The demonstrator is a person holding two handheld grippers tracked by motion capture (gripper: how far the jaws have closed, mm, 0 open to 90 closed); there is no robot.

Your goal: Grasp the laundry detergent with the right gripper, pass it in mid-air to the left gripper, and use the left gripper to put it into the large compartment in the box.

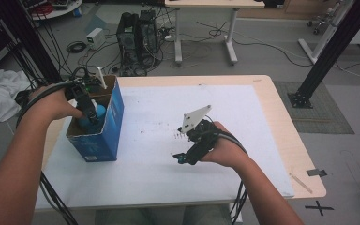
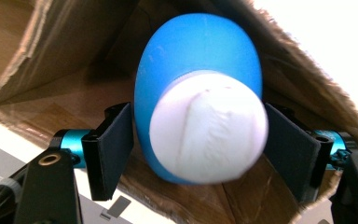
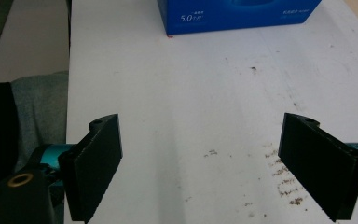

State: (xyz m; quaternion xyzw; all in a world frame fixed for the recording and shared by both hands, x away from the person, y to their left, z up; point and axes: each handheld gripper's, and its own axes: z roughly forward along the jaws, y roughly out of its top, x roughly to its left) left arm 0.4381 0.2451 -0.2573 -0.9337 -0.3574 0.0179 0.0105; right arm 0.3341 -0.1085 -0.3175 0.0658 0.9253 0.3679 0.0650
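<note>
One blue cardboard box (image 1: 104,125) far left; left gripper (image 2: 198,140) grasping one smooth blue white-capped bottle (image 2: 200,107); right gripper (image 3: 214,163) released

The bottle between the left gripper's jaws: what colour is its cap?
White, on a blue bottle; the cap shows best in the left gripper view.

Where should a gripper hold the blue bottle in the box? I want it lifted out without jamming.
Grip the blue bottle across its rounded body just below the white cap, coming down through the open top of the blue box. It stands cap-up inside, walled on every side. The left gripper already straddles it there.
</note>
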